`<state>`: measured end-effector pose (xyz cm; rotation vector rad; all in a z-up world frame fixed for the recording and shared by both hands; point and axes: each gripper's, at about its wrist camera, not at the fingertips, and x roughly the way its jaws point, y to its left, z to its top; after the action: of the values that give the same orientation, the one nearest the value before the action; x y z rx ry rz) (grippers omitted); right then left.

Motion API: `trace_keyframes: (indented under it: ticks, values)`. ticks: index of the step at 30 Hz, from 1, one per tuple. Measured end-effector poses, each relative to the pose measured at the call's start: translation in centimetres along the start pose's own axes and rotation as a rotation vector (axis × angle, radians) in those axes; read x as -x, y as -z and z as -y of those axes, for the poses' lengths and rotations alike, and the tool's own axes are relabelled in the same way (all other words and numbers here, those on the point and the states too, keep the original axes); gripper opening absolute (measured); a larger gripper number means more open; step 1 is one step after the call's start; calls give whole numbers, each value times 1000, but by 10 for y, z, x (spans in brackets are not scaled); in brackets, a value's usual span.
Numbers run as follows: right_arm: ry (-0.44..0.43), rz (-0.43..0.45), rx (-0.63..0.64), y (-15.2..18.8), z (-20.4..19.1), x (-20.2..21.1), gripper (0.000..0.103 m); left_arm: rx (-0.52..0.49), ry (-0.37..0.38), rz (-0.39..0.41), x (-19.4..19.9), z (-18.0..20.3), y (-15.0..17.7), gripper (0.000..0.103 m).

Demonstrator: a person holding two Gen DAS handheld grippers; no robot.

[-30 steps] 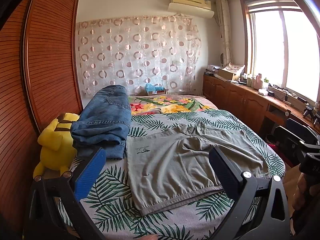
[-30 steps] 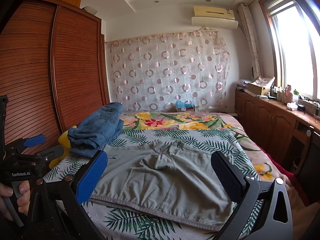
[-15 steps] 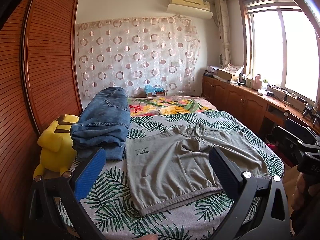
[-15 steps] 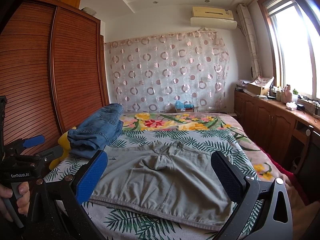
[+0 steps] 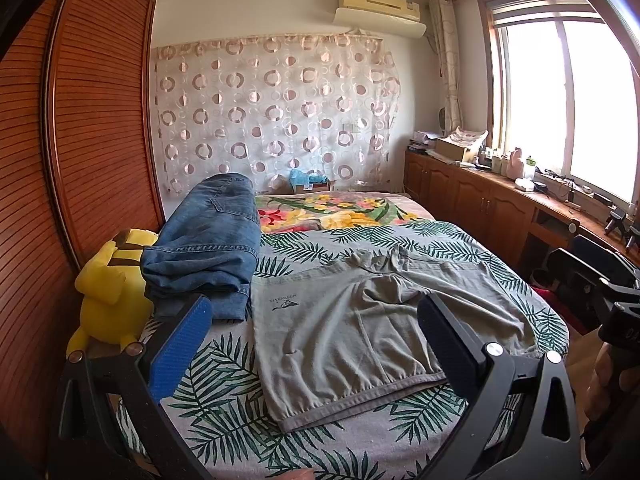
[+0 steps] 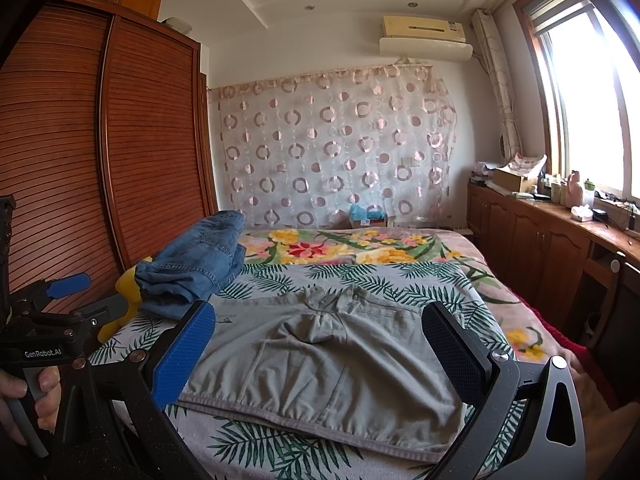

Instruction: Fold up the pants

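Note:
Grey pants (image 5: pixel 360 328) (image 6: pixel 328 364) lie spread flat on the leaf-print bed, waistband toward me, with a bunched crotch at the far side. My left gripper (image 5: pixel 316 344) hovers open above the near edge of the bed, nothing between its fingers. My right gripper (image 6: pixel 320 344) is also open and empty, held above the waistband. In the right wrist view the left gripper (image 6: pixel 66 300) shows at the far left, held by a hand (image 6: pixel 24 404).
Folded blue jeans (image 5: pixel 208 240) (image 6: pixel 196 260) rest at the bed's left beside a yellow plush toy (image 5: pixel 108 288). A wooden wardrobe (image 5: pixel 72 140) flanks the left. Wooden cabinets (image 5: pixel 480 200) under the window line the right. A floral blanket (image 6: pixel 340 246) covers the far bed.
Both views have tilted up very slightly. The pants and jeans have not moved, and both grippers stay open.

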<state>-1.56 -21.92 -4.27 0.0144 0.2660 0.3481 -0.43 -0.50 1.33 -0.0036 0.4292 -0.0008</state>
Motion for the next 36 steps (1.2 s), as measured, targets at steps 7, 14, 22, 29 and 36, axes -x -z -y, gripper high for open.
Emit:
trace_keyframes:
  ticks: [7, 14, 22, 29, 36]
  values:
    - [0, 2, 1, 0, -1, -1, 103, -1, -1, 0, 0, 0, -1, 103]
    - [-2, 1, 1, 2, 0, 1, 103, -3, 5, 3, 0, 1, -1, 103]
    - [-16, -3, 0, 3, 0, 1, 103, -2, 4, 3, 0, 1, 0, 103]
    - [-22, -19, -1, 4, 3, -3, 103, -3, 5, -2, -1, 2, 1, 103]
    - [-11, -41, 2, 7, 6, -8, 103, 8, -3, -33, -10, -4, 9, 103]
